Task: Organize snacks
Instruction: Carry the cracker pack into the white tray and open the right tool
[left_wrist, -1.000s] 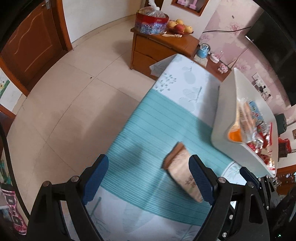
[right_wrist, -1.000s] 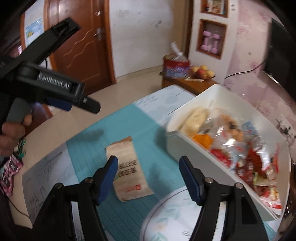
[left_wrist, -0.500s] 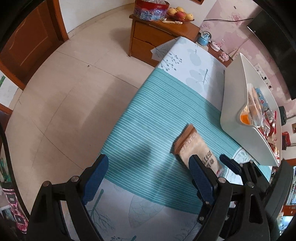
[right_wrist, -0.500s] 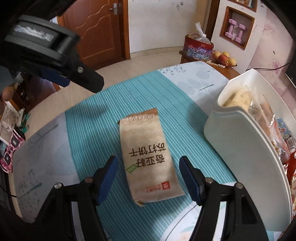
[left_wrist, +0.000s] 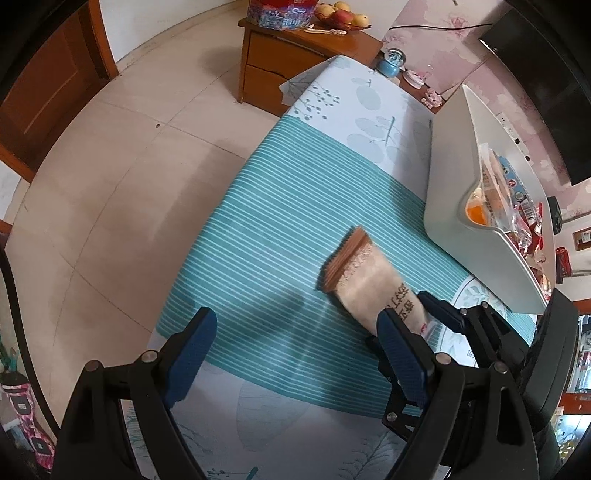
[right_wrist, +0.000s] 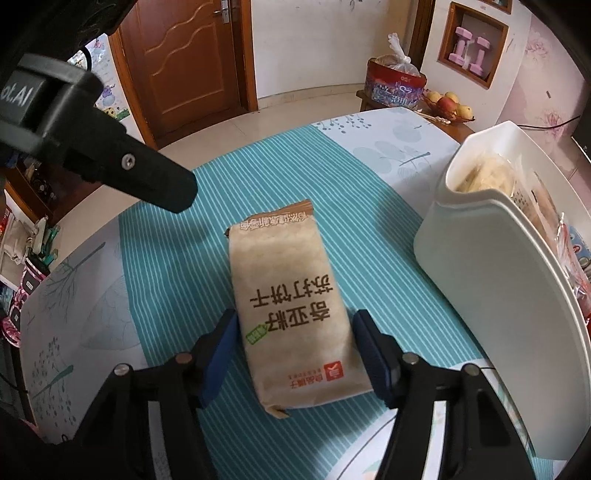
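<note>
A tan cracker packet (right_wrist: 291, 306) with dark print lies flat on the teal striped cloth (right_wrist: 177, 266). My right gripper (right_wrist: 295, 350) straddles its near end. The jaws are closing, the blue pads (right_wrist: 221, 347) stand close to the packet's sides, and a thin gap still shows. In the left wrist view the packet (left_wrist: 369, 277) lies by my left gripper's right finger, and a right gripper finger (left_wrist: 439, 314) shows beside it. My left gripper (left_wrist: 295, 354) hangs open over the cloth with nothing between its jaws. A white bin (right_wrist: 498, 332) holding several snack packs stands to the right.
The bin wall (left_wrist: 443, 184) stands close to the packet's right. The table's left edge (left_wrist: 192, 258) drops to a tiled floor. A wooden cabinet (left_wrist: 295, 55) with fruit and a red box stands beyond the table's far end. The left gripper's black body (right_wrist: 110, 155) hangs over the cloth's left part.
The right gripper came down over the packet and its jaws narrowed around it. The left gripper sank a little and stayed open.
</note>
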